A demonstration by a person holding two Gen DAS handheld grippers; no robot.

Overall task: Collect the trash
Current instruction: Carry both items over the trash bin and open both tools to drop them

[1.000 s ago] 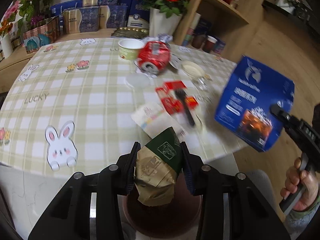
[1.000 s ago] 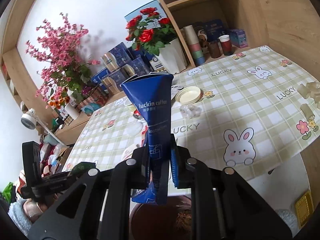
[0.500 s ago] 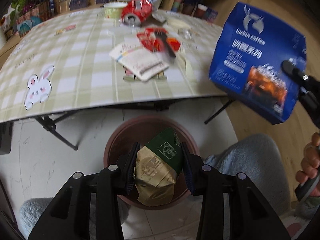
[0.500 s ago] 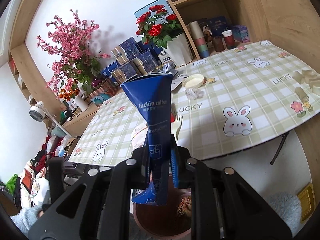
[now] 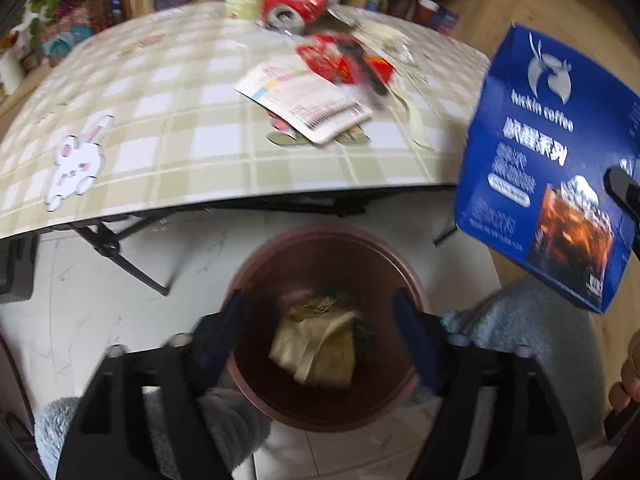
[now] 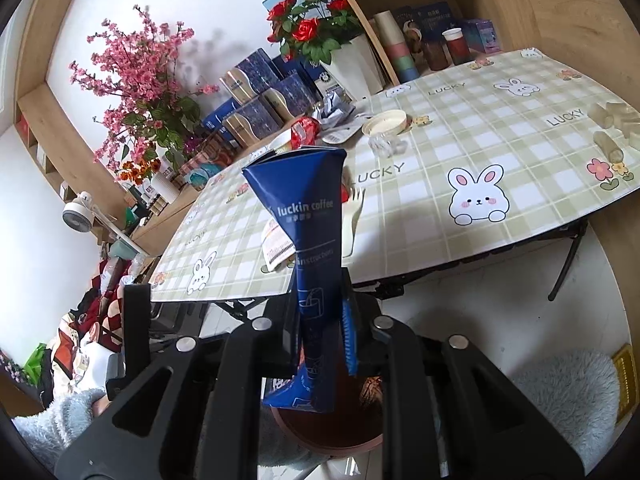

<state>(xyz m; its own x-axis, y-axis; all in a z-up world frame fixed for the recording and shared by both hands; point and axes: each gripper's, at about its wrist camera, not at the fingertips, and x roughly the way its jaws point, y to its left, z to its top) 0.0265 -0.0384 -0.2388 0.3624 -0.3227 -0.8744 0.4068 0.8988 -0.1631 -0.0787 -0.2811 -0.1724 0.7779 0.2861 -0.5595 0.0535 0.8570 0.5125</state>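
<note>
We are hovering our left gripper [image 5: 320, 332] over the round reddish-brown plastic bin [image 5: 256, 276] on the white floor, and its jaws are opening wide with nothing pressed between the blue pads. The crumpled tan and green paper bag [image 5: 316, 348] is lying loose inside the bin, clear of both fingers, creased and folded on itself with a dark green patch showing along one edge

Our right gripper [image 6: 320, 320] is pinching the flattened blue cardboard coffee box [image 6: 308, 248], clamped narrow on its lower part so the box is standing upright and fanning wider toward the top. In the left wrist view the same box is hanging at the right, beside the table edge and above the floor, printed with a white deer logo and an iced drink picture

More trash is sitting on the green checked tablecloth with bunny prints [image 5: 168, 120]: a crushed red drink can [image 5: 296, 4], a red snack wrapper [image 5: 344, 60], a white printed paper label [image 5: 304, 104] and a pale plastic fork [image 6: 354, 216]. The table's black folding legs [image 5: 120, 256] are standing just beside the bin, and grey fluffy slippers [image 5: 60, 432] are flanking it below
</note>
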